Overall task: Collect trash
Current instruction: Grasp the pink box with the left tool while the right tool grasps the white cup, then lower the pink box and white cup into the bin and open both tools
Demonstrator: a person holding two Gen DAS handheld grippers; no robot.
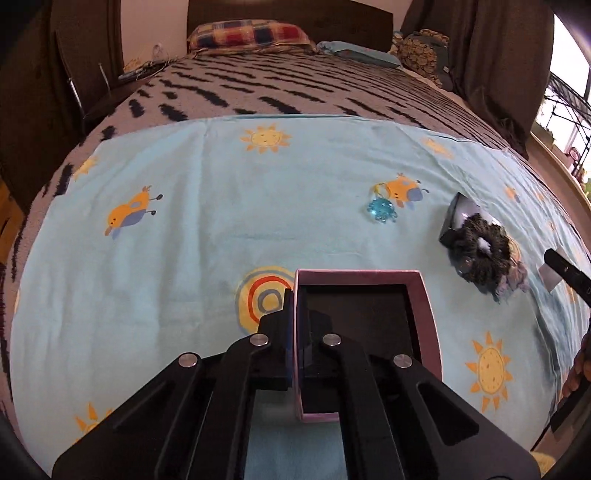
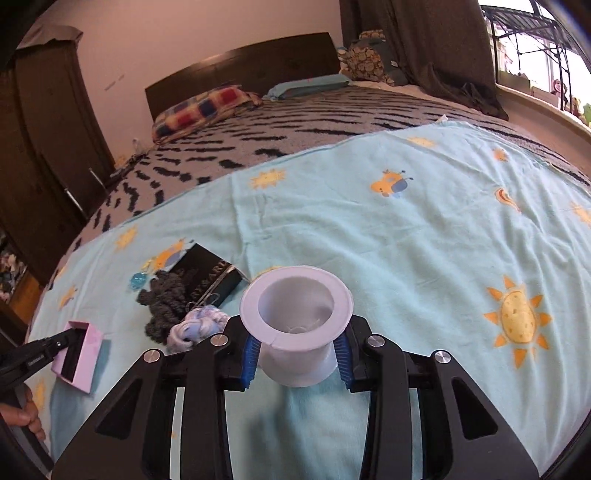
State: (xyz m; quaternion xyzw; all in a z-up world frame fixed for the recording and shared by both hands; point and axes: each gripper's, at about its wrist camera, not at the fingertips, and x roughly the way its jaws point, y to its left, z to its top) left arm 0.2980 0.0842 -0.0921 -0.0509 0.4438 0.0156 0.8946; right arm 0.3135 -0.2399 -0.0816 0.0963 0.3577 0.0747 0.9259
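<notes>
Trash and small oddments lie on a light blue sheet (image 1: 207,229) printed with suns and birds, spread over a bed with a black-striped blanket (image 1: 280,88).

The left gripper (image 1: 295,325) has its jaws pinched on the left wall of a small pink box (image 1: 424,295) with a dark inside; the wall stands between the two pads, one outside and one inside the box. In the right wrist view the same box (image 2: 88,343) shows at the left edge of the sheet with the left gripper (image 2: 68,338) on it, and a hand (image 2: 27,417) shows below it.

The right gripper (image 2: 295,350) has its jaws closed on a white plastic spool (image 2: 295,317), an empty tape-roll core standing upright with its open end up; the blue pads (image 2: 249,356) press on its barrel from both sides, under the wide top flange.

Between the two grippers lies a small heap: a dark grey crocheted scrunchie (image 2: 166,299), a pale blue and white scrunchie (image 2: 195,326) touching it, and a black flat packet (image 2: 210,273) with silver lettering partly under them. A blue translucent charm (image 1: 382,212) on a yellow ring lies just beside the heap, on a printed bird.

A checked pillow (image 1: 247,35) sits at the dark headboard.
</notes>
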